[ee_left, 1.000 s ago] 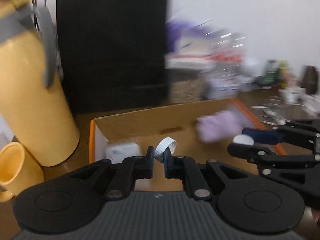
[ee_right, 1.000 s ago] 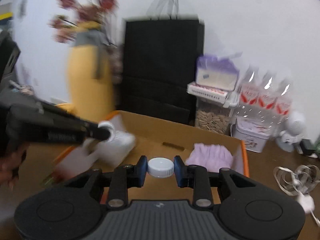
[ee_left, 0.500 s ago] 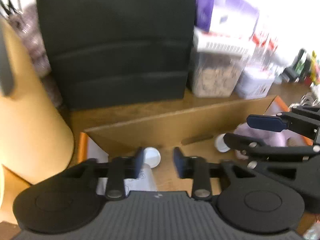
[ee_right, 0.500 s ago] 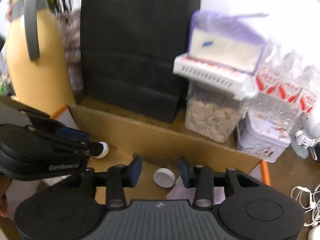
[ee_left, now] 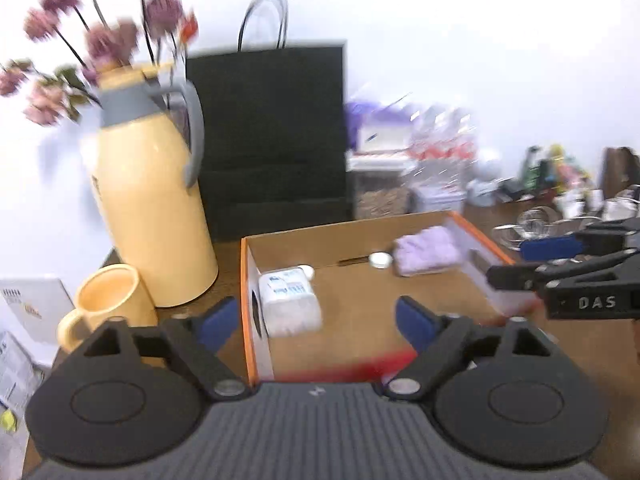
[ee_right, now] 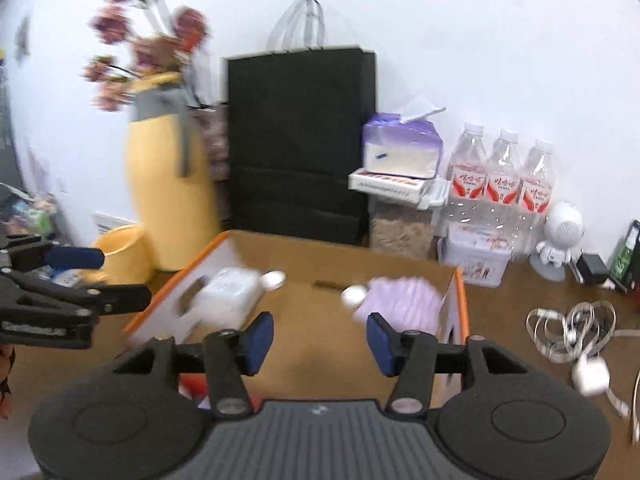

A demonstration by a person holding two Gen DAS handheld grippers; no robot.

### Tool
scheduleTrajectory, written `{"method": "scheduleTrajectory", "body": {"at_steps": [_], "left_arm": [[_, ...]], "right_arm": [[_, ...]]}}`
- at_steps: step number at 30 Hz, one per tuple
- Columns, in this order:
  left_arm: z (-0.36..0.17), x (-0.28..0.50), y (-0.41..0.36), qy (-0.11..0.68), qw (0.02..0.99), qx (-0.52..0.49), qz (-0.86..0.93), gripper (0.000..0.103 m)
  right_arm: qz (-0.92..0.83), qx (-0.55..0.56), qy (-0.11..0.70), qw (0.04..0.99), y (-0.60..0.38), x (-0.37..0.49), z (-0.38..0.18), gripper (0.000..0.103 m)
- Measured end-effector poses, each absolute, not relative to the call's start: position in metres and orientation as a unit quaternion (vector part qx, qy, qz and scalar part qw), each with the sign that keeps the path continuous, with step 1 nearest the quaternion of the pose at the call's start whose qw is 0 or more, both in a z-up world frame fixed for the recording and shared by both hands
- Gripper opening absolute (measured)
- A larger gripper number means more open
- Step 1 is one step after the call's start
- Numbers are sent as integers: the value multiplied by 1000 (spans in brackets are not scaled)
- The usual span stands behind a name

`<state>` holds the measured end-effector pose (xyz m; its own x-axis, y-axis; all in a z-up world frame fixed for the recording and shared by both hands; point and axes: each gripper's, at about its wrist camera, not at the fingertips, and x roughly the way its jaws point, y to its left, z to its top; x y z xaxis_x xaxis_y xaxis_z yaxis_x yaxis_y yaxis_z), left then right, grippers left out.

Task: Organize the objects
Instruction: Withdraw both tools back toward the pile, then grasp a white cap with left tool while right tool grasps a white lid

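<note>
Cardboard box (ee_left: 372,236) sitting on bench (ee_right: 516,312), holding white packet (ee_left: 289,300), purple cloth (ee_left: 426,254), two white caps (ee_left: 380,259); left tongs (ee_left: 316,320) and right tongs (ee_right: 320,338) both empty, jaws just opening wide

Yellow jug (ee_left: 152,216) with grey handle; yellow mug (ee_left: 110,306) just beside it; black paper bag (ee_right: 302,140) behind; three water bottles (ee_right: 504,176), white cable (ee_right: 572,332) on table (ee_right: 520,360).
</note>
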<state>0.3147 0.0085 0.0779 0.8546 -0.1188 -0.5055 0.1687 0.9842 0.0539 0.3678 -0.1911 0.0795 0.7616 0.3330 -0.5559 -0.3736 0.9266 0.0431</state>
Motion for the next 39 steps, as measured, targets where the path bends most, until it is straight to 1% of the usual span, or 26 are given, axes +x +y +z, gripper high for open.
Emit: {"method": "scheduleTrajectory", "body": {"at_steps": [4, 5, 6, 8, 11, 14, 16, 20, 27, 29, 32, 36, 38, 39], "left_arm": [[71, 220, 9, 204, 976, 55, -57, 97], [69, 197, 10, 194, 978, 43, -57, 99], [63, 175, 12, 190, 980, 25, -56, 100], [54, 136, 14, 191, 980, -6, -59, 100], [37, 94, 9, 206, 977, -28, -53, 100], [14, 68, 5, 261, 961, -52, -76, 100], [4, 57, 1, 285, 953, -42, -91, 100], [5, 42, -2, 264, 962, -22, -72, 100], [7, 34, -19, 255, 962, -17, -94, 98], [2, 41, -23, 262, 961, -17, -92, 87], [-4, 60, -29, 268, 959, -4, -86, 78], [3, 103, -37, 254, 963, 3, -91, 71], [4, 136, -41, 255, 963, -2, -84, 56], [4, 155, -43, 265, 961, -10, -79, 50]], "right_arm": [[189, -20, 255, 948, -195, 279, 69, 63], [189, -8, 248, 950, -199, 259, 65, 65], [189, 4, 247, 950, -203, 237, 60, 72], [188, 24, 246, 951, -209, 198, 52, 76], [182, 41, 252, 950, -217, 144, 38, 77], [162, 51, 260, 951, -223, 103, 22, 81], [141, 47, 281, 948, -223, 81, 8, 81], [132, 53, 311, 940, -228, 51, -7, 81], [112, 37, 288, 950, -242, 18, 6, 81], [105, 47, 280, 953, -249, 20, 7, 81], [92, 54, 285, 953, -256, 38, 0, 81], [80, 50, 293, 951, -265, 77, -7, 79], [77, 47, 291, 952, -271, 103, -7, 79], [75, 45, 289, 953, -273, 115, -7, 79]]}}
